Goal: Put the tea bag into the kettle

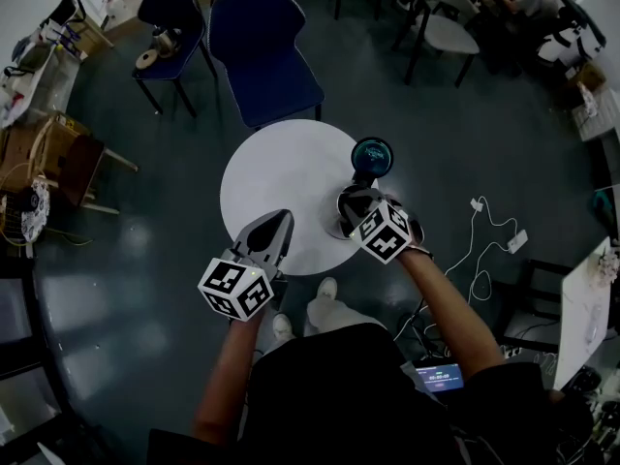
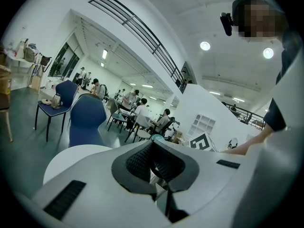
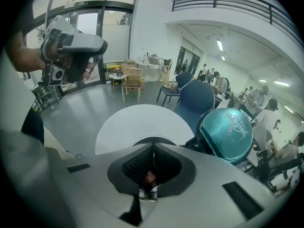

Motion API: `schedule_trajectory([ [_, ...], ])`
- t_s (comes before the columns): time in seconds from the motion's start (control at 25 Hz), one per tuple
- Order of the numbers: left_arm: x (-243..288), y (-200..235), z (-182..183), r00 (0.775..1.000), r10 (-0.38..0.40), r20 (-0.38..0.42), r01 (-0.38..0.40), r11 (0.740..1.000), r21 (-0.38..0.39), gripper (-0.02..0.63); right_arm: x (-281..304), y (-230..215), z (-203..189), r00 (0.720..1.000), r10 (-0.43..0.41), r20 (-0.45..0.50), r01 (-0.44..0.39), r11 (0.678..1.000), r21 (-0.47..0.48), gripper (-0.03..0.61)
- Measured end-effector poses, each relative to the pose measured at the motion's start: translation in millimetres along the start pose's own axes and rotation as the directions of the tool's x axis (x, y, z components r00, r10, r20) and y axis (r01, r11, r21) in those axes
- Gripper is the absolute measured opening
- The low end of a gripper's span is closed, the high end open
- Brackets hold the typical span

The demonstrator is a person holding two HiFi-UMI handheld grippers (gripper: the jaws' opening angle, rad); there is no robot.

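Observation:
The kettle stands at the right edge of the round white table [image 1: 271, 177], its teal lid [image 1: 372, 155] flipped open; my right gripper [image 1: 353, 203] covers the body. In the right gripper view the lid [image 3: 229, 129] stands up at right and the kettle's dark rim [image 3: 152, 139] curves just past the jaws. My right gripper [image 3: 153, 148] is shut on a small reddish and silver tea bag [image 3: 148, 179], held over that rim. My left gripper [image 1: 281, 219] hovers at the table's near edge, to the kettle's left. Its jaws [image 2: 153, 144] are shut with nothing between them.
Two blue chairs [image 1: 266, 51] [image 1: 174, 13] stand beyond the table. A white cable with a power strip [image 1: 494, 231] lies on the floor at right. Wooden furniture [image 1: 58, 153] sits at left and a white desk [image 1: 591, 308] at far right.

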State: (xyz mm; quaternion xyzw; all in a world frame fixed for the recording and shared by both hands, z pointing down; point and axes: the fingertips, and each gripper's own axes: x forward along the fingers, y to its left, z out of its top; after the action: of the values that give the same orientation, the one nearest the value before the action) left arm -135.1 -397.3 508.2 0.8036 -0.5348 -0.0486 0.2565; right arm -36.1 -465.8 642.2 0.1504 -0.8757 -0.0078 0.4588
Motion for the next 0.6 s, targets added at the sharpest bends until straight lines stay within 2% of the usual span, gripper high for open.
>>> schedule_trajectory([
  [0.4,-4.9,-2.0,0.0,1.0,-0.011,-0.013,0.011,1.0,0.015,0.015,-20.9,1.3,11.5,0.999,-0.019,0.044,0.016,0.998,0.067,0.02],
  [0.6,-9.4,-13.3,2.0,0.999,-0.037,-0.011,0.037,0.999,0.018,0.015,-39.5,4.6,24.7,0.993,-0.042,0.112,0.03,0.994,0.109,0.02],
])
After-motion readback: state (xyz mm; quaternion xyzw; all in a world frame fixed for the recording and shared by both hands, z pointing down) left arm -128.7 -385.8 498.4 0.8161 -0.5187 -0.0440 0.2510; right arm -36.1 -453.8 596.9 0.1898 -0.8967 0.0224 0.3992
